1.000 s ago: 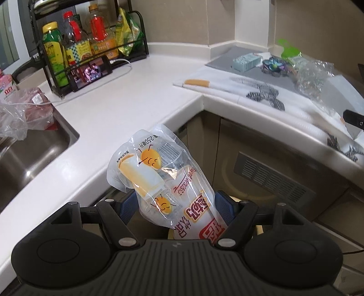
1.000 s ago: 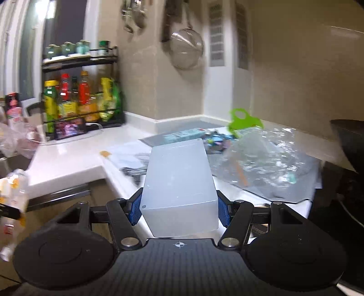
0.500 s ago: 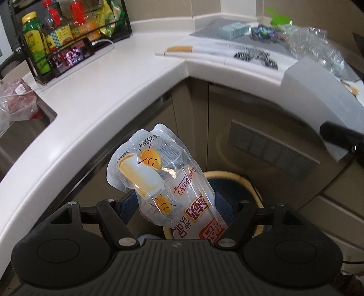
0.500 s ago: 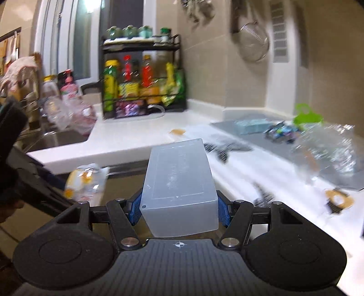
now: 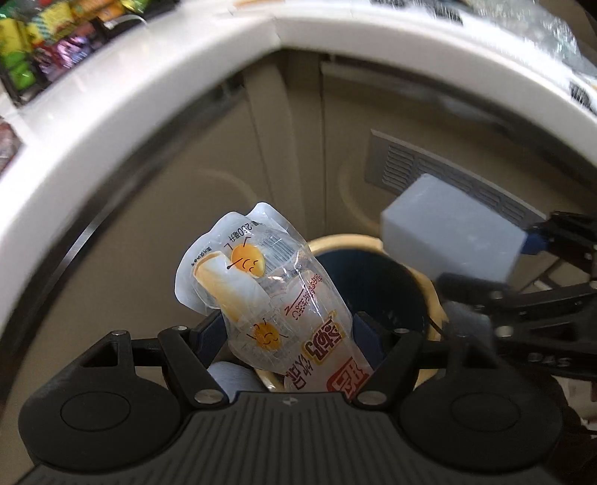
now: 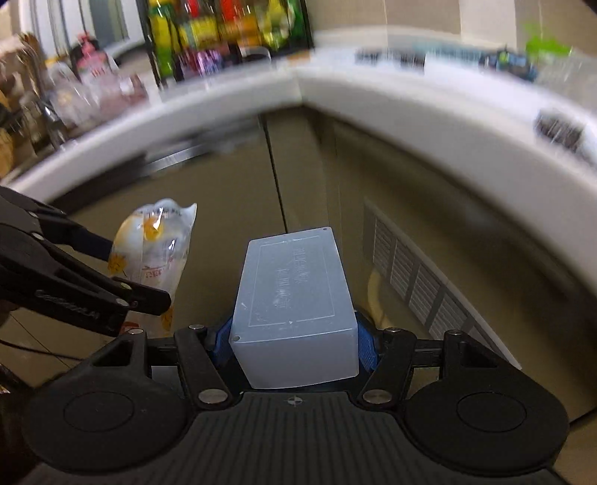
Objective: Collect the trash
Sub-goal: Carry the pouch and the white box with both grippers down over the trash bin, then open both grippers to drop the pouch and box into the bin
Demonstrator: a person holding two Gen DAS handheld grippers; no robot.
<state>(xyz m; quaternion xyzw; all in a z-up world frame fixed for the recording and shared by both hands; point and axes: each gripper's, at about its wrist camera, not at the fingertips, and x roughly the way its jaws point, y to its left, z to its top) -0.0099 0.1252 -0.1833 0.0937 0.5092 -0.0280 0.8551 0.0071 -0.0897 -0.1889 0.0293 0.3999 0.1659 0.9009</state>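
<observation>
Left claw (image 5: pixel 287 332): clamped on crinkled clear printed pouch (image 5: pixel 268 294). Right claw (image 6: pixel 294 343): clamped on frosted rectangular plastic box (image 6: pixel 294 302). Round dark bin (image 5: pixel 377 287), cream rim, below.

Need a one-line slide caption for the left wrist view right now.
Left gripper holds a crumpled plastic pouch over the dark bin; right gripper brings a translucent box alongside.

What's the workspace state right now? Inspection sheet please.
Surface: white countertop, corner-shaped, above beige cabinets.
Job's things: printed plastic pouch and translucent plastic box, both held; dark bin below.
Clutter: bottle rack, plastic wrap, blurred.
Grippers: left gripper shut on the pouch; right gripper shut on the box.
Cables: thin dark cable at the right view's left edge.
Surroundings: cabinet vent grille.
</observation>
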